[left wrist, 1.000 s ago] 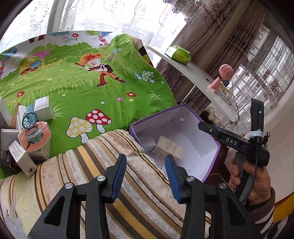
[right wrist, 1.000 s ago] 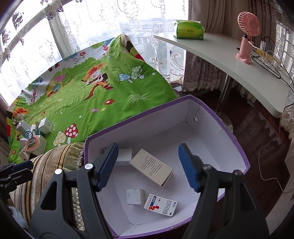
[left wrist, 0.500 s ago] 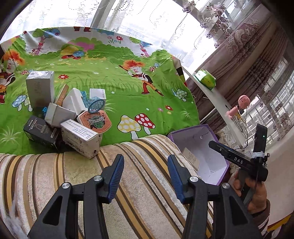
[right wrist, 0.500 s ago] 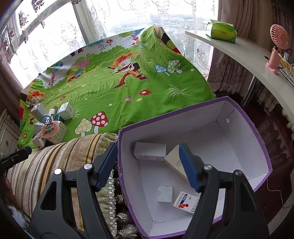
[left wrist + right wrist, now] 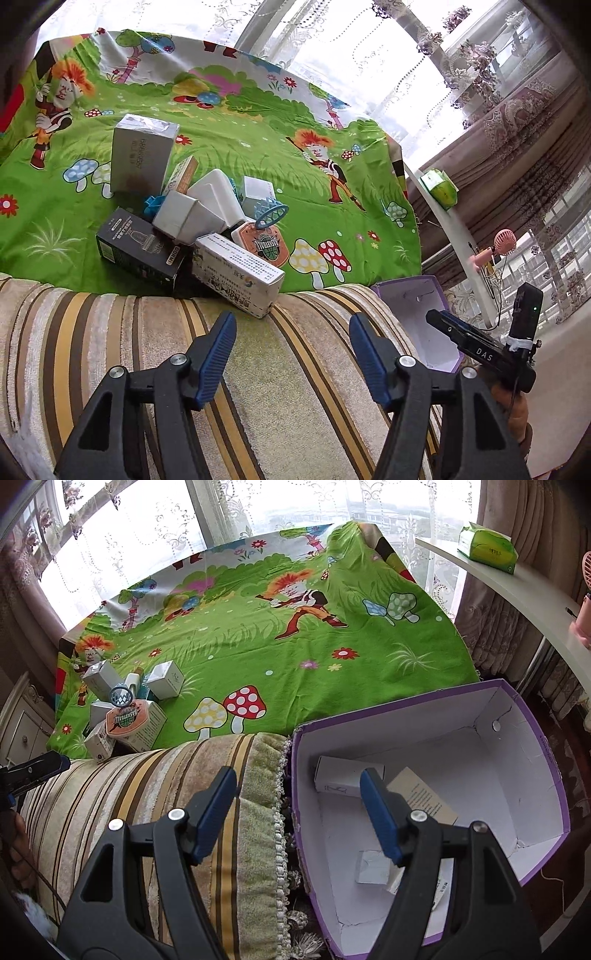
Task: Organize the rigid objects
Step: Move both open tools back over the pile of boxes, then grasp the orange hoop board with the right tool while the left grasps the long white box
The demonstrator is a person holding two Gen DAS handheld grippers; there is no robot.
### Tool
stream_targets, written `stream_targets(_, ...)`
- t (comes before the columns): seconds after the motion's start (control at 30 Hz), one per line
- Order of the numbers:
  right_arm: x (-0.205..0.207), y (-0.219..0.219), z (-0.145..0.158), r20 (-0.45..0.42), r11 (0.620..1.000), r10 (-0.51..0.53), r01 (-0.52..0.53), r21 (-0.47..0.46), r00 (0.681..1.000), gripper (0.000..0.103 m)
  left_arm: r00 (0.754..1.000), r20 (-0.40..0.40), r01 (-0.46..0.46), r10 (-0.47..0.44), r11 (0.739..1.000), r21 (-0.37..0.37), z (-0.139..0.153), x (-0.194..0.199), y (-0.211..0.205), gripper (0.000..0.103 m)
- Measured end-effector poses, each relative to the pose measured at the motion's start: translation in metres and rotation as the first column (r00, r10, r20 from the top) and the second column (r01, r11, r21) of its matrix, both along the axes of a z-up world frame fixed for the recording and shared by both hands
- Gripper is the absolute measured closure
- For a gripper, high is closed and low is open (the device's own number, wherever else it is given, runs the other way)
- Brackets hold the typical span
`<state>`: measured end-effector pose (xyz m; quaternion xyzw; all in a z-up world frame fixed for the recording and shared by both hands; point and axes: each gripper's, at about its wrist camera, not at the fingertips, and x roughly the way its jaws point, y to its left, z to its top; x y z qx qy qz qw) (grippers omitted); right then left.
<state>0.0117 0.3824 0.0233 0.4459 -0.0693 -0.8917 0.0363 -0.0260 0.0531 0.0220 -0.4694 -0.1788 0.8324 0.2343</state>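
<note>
A heap of small cartons lies on the green cartoon sheet (image 5: 229,155): a white printed carton (image 5: 238,274) nearest, a black carton (image 5: 138,248), a tall grey box (image 5: 142,159) and an orange basketball pack (image 5: 263,245). My left gripper (image 5: 291,334) hovers over the striped cushion (image 5: 184,350) just short of the white carton, jaws opening, nothing between them. My right gripper (image 5: 297,794) is open and empty above the seam between the cushion and the purple box (image 5: 532,746), which holds a white carton (image 5: 340,779), a tan carton (image 5: 424,801) and a small grey box (image 5: 371,867).
A white curved shelf (image 5: 517,587) at the right carries a green tissue pack (image 5: 487,546) and a pink fan (image 5: 496,245). A hand holding the right gripper's handle (image 5: 487,354) shows beside the purple box (image 5: 417,317). Curtained windows line the back. A white cabinet (image 5: 22,723) stands at far left.
Both views have swung left. The carton heap has come close in front of my left gripper, whose jaws have widened. My right gripper has shifted from over the box to its left rim.
</note>
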Motion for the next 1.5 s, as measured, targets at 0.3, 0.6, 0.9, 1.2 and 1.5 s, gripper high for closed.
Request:
stream_targets(0.3, -0.011, -0.033, -0.001, 0.007, 0.997, 0.08, -0.08, -0.01, 0.997, 0.03, 0.998, 0.062, -0.009, 0.008, 1.0, 0.008, -0.012, -0.018, -0.01, 0.027)
stream_targets(0.6, -0.028, -0.067, -0.001, 0.014, 0.985, 0.172, -0.171, -0.035, 0.985, 0.03, 0.99, 0.025, 0.14, -0.138, 0.98, -0.138, -0.014, -0.034, -0.002, 0.019)
stream_targets(0.9, -0.056, -0.097, 0.001, 0.02, 0.966, 0.245, -0.243, -0.083, 0.969, 0.029, 0.951, 0.014, 0.303, -0.308, 0.923, -0.237, -0.017, -0.051, 0.011, 0.017)
stream_targets(1.2, -0.079, -0.119, 0.0, 0.031, 0.944, 0.308, -0.302, -0.137, 0.951, 0.026, 0.932, 0.047, 0.359, -0.36, 0.889, -0.283, -0.027, -0.065, 0.017, 0.017)
stream_targets(1.5, -0.1, -0.139, -0.007, 0.055, 0.91, 0.382, -0.366, -0.194, 0.922, 0.017, 0.92, 0.06, 0.388, -0.388, 0.873, -0.295, -0.031, -0.069, 0.023, 0.017)
